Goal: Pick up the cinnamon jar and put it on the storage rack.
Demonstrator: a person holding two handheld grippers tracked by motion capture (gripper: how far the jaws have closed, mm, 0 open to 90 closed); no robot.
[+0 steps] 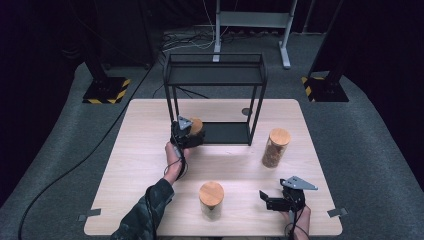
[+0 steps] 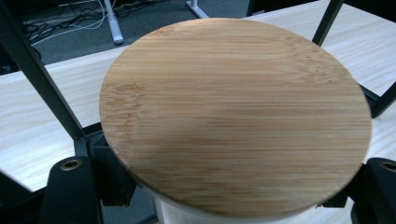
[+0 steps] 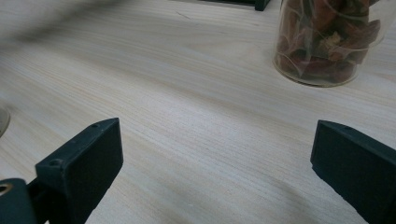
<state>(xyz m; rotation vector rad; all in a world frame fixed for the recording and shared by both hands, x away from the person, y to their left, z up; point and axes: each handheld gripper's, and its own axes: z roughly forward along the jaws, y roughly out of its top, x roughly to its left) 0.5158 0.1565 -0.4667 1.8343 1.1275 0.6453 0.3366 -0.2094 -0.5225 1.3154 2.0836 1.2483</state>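
We find a light wooden rectangular surface (image 1: pixel 150 150) carrying a black metal two-tier shelf frame (image 1: pixel 215 75), which stands toward the far side at centre. The left gripper (image 1: pixel 187 132) is held at the frame's near left corner, its fingers (image 2: pixel 70 186) set on either side of a glass jar with a round bamboo lid (image 2: pixel 233 112); in the left gripper view the fingers sit against the jar just under the lid, so we record them as closed on it. That jar stands at the left end of the frame's lower shelf (image 1: pixel 225 132), and the frame's black uprights (image 2: pixel 42 79) pass close on both sides of it, leaving little room around the grasp. The person's left hand (image 1: pixel 174 160) and dark patterned sleeve (image 1: pixel 145 210) reach in from the near edge. The right gripper (image 1: pixel 280 200) rests low over the near right part of the surface, its fingers (image 3: pixel 84 163) spread wide with bare wood between them and nothing held. A tall glass jar of brownish dried contents with a bamboo lid (image 1: pixel 276 147) stands beyond it on the right, apart from the frame; its base shows in the right gripper view (image 3: pixel 327 42). A third, shorter bamboo-lidded jar (image 1: pixel 211 200) stands near the front edge at centre, between the two arms. Cables (image 1: pixel 190 40) lie on the grey floor behind the table.
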